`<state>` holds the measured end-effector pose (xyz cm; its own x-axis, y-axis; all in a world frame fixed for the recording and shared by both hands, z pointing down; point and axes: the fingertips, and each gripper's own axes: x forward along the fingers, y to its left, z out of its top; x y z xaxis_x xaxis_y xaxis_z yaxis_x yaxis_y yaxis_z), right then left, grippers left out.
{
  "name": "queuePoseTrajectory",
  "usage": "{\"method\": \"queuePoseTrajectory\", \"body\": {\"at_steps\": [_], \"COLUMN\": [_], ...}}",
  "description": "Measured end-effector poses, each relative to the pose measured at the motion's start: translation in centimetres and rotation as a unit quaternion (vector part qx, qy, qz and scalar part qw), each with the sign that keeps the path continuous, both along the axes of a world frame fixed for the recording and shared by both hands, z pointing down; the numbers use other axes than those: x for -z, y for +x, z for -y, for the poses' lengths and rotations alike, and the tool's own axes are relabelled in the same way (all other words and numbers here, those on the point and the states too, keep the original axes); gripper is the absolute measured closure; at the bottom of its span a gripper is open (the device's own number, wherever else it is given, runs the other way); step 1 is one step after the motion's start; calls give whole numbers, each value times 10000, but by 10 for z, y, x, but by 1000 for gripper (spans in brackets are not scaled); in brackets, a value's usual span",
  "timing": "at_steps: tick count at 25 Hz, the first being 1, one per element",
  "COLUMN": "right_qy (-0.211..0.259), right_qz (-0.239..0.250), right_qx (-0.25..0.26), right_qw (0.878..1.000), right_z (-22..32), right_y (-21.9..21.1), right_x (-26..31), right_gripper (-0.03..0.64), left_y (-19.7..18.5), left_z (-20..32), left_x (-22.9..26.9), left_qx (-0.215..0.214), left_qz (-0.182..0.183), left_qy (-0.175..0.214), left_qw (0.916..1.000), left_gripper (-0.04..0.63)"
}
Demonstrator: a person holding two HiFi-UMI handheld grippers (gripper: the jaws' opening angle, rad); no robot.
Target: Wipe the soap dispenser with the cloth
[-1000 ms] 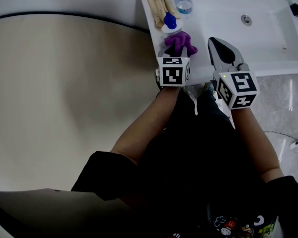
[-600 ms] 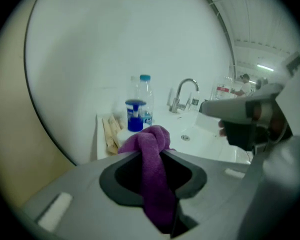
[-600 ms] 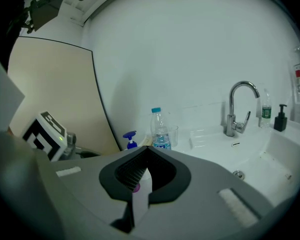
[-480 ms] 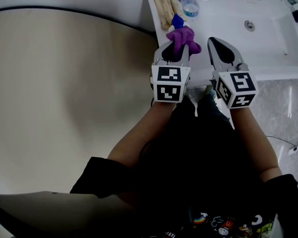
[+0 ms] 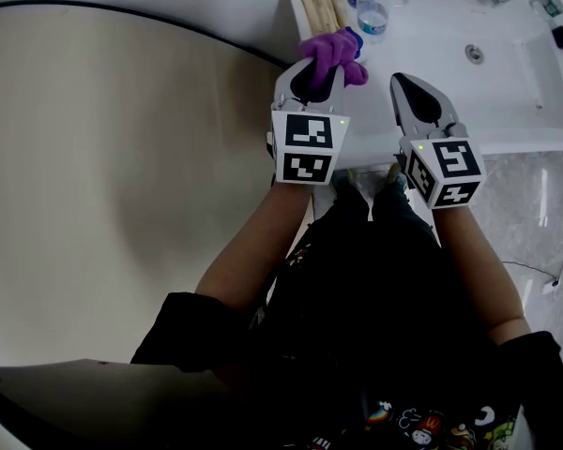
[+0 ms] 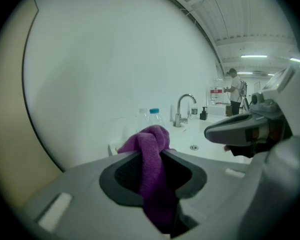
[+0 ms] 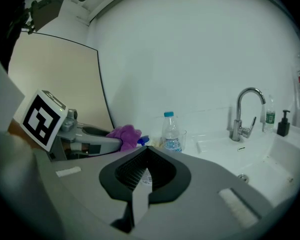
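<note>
Clamping purple cloth (image 5: 330, 54), left gripper (image 5: 315, 75) nearly hides soap dispenser (image 7: 143, 141); bottle (image 5: 372, 15) behind.

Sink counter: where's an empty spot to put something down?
Bare spots: the white counter between the water bottle and the drain, and the front strip between the left claw and right claw. Crowded: the left end, with beige sticks, bottle and the purple cloth.

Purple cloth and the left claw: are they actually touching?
Touching. The left gripper view shows the left claw shut on the purple cloth, pinched between its jaws.
</note>
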<state>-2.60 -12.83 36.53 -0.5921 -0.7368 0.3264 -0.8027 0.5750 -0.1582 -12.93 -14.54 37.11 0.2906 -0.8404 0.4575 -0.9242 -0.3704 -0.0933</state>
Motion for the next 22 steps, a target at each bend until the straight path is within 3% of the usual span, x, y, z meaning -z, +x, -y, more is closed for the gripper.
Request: {"method": "queuePoseTrajectory", "body": {"at_steps": [15, 22], "right_qy": [-219, -297], "right_qz": [-307, -340], "right_qx": [-280, -266], "right_qw": [9989, 9986], "right_z": [-17, -20], "right_y": [-13, -22], "right_x": [-20, -22], "right_gripper": [595, 595], "left_y": [-14, -18], "left_z": [-5, -15], "left_x": [-91, -123], "left_qx": [-456, -633], "left_qz": [251, 593], "left_qy": [-720, -1206], "left_qw": [9960, 9889], "left_gripper": [488, 489]}}
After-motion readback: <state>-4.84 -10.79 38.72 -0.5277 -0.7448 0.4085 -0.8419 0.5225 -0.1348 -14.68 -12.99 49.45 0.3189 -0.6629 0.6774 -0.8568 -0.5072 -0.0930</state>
